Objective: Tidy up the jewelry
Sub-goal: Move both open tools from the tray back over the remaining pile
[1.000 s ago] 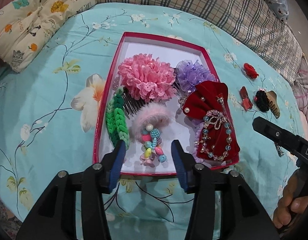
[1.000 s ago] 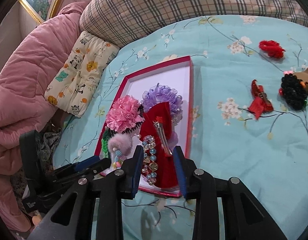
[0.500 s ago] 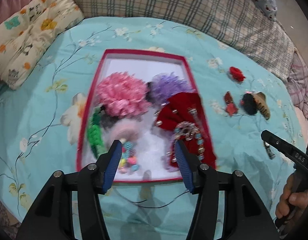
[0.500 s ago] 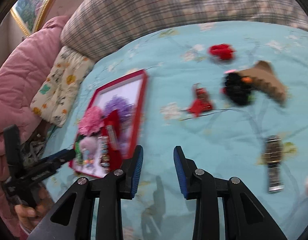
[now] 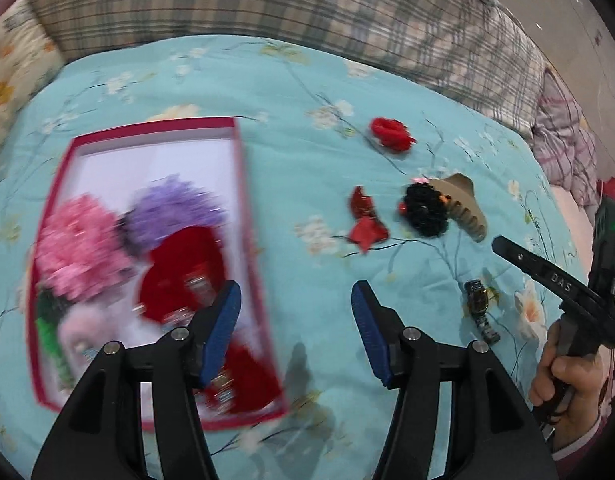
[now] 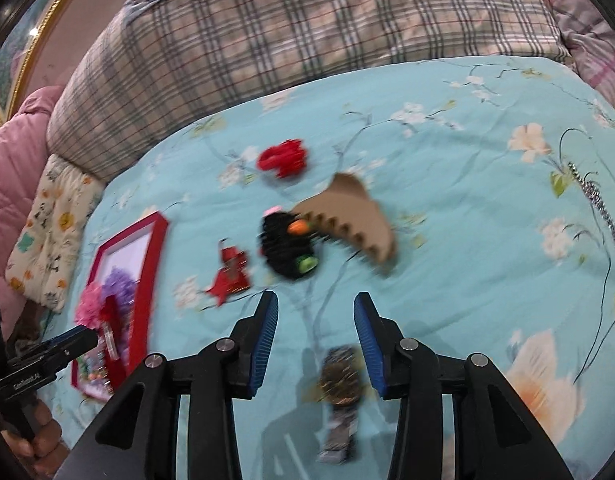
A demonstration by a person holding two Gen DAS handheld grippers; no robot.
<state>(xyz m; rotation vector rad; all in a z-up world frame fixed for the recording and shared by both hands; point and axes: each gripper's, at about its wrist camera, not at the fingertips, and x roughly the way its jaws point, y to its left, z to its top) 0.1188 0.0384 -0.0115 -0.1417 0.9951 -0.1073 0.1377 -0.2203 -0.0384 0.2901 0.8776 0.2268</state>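
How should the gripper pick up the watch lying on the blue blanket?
Probably best to grip the watch across its round face, coming straight down from above. It lies flat on the blanket, its strap running lengthwise between the open fingers of the right gripper, so the face is the widest, firmest part, while the strap looks thin and floppy. The picture is blurred, so finer detail is unclear.

Your floral turquoise bedspread (image 5: 307, 184) carries the red tray (image 5: 243, 216) at left; right of it lie a red scrunchie (image 5: 390, 133), red bow (image 5: 365, 226), black scrunchie (image 5: 425, 210), tan claw clip (image 5: 465, 204) and, nearer, a wristwatch (image 5: 480, 310).
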